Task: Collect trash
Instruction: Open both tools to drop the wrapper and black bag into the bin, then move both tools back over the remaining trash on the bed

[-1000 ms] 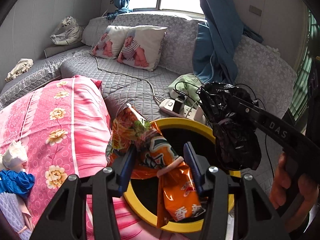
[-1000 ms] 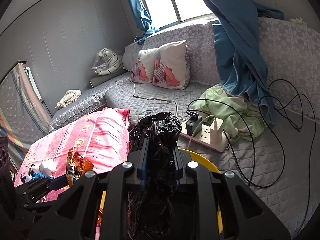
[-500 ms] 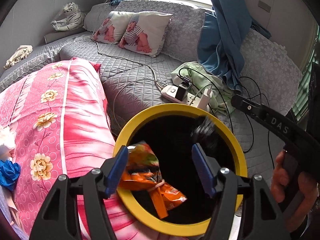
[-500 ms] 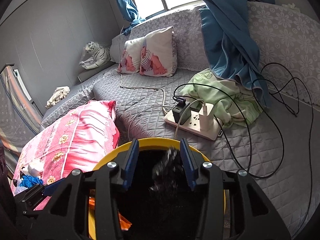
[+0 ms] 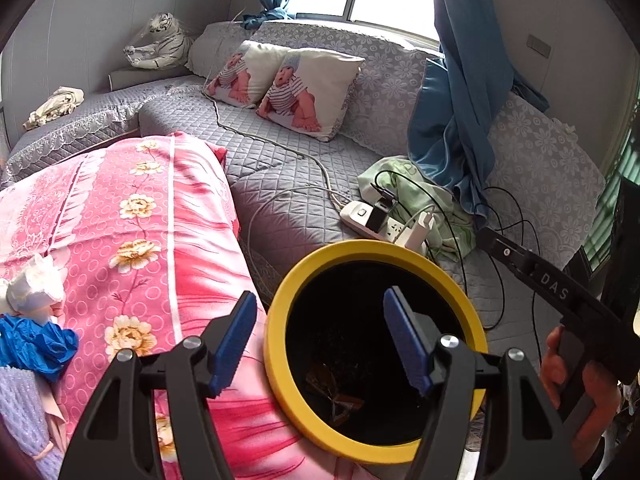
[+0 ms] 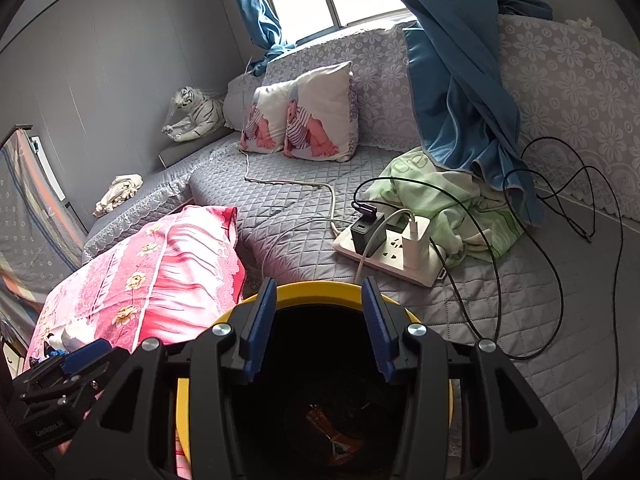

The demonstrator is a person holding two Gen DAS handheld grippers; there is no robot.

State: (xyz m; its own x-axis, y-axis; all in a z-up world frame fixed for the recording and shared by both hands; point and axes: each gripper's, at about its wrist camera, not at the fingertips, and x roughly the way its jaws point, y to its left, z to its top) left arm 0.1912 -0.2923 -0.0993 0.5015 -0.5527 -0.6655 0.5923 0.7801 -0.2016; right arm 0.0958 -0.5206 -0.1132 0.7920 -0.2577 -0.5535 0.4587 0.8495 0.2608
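**Hovering over the bin with both tools released**

Leaving the remaining litter is the main risk. A white crumpled wad (image 5: pixel 34 286) and a blue crumpled piece (image 5: pixel 34 346) lie on the pink floral quilt (image 5: pixel 160 216), well apart from the yellow-rimmed bin (image 5: pixel 280 320); both look like trash, and if the hands withdraw without sweeping that way they stay behind. A careless swing could also clip the rim and tip the bin, or snag the black cables (image 6: pixel 560 280) by the power strip (image 6: pixel 384 256).

An orange wrapper (image 5: pixel 334 398) lies on the bin's dark bottom.

The left gripper (image 5: pixel 318 340) points steeply down over the bin's near rim, jaws apart and empty, having just been opening. The right gripper (image 6: pixel 318 328) tilts down over the mouth, jaws also just opened, nothing between them. A hand (image 5: pixel 576 392) grips the right tool's handle.
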